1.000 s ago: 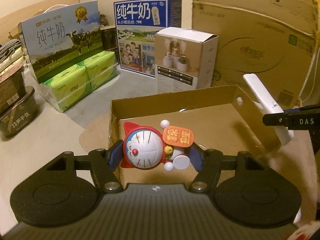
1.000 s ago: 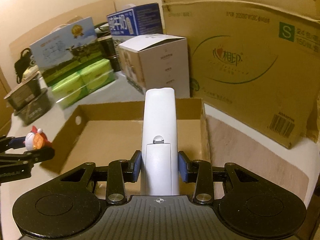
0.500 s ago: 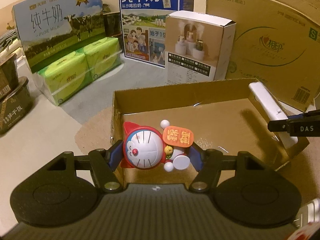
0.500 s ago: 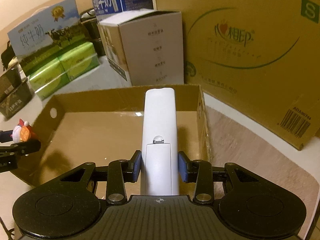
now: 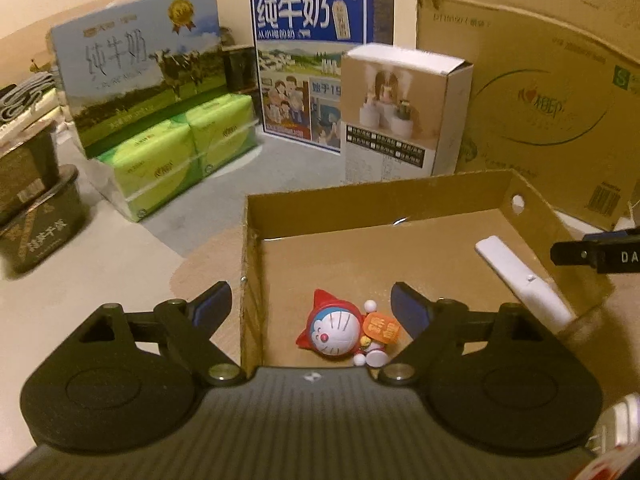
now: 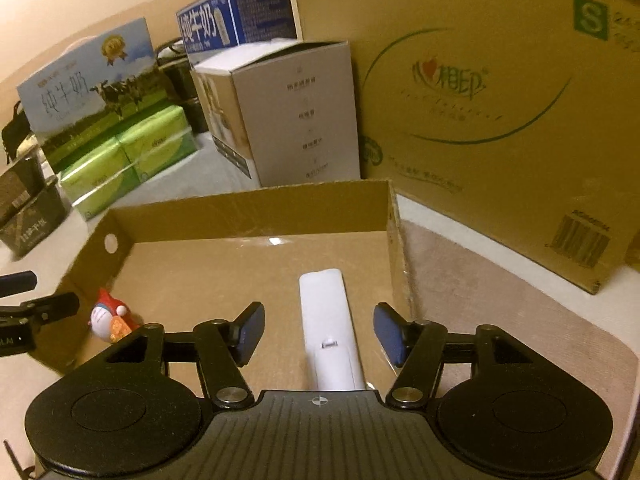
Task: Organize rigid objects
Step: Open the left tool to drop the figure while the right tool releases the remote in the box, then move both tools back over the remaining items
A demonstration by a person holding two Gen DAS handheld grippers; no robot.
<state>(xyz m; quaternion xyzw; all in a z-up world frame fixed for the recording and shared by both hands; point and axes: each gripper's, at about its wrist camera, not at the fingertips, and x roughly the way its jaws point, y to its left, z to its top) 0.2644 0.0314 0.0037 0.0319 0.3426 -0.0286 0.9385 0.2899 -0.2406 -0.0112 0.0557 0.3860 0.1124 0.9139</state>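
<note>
A shallow open cardboard tray (image 5: 376, 192) (image 6: 248, 206) sits on the table. A Doraemon figurine (image 5: 340, 330) (image 6: 106, 318) lies on the tray floor at its left side. A white remote (image 5: 520, 276) (image 6: 326, 328) lies inside along the right wall. My left gripper (image 5: 310, 312) is open above the figurine, its jaws spread across the tray's left wall. My right gripper (image 6: 318, 334) is open above the remote, not touching it.
Behind the tray stand a white product box (image 5: 404, 116), a blue milk carton (image 5: 316, 60), a light-blue milk box (image 5: 136, 76) with green tissue packs (image 5: 180, 148), and a large cardboard box (image 6: 500, 92). Dark tins (image 5: 36, 216) stand at the left.
Both grippers opened. The figurine dropped from the left gripper onto the tray floor, and the remote dropped from the right gripper into the tray by the right wall.
</note>
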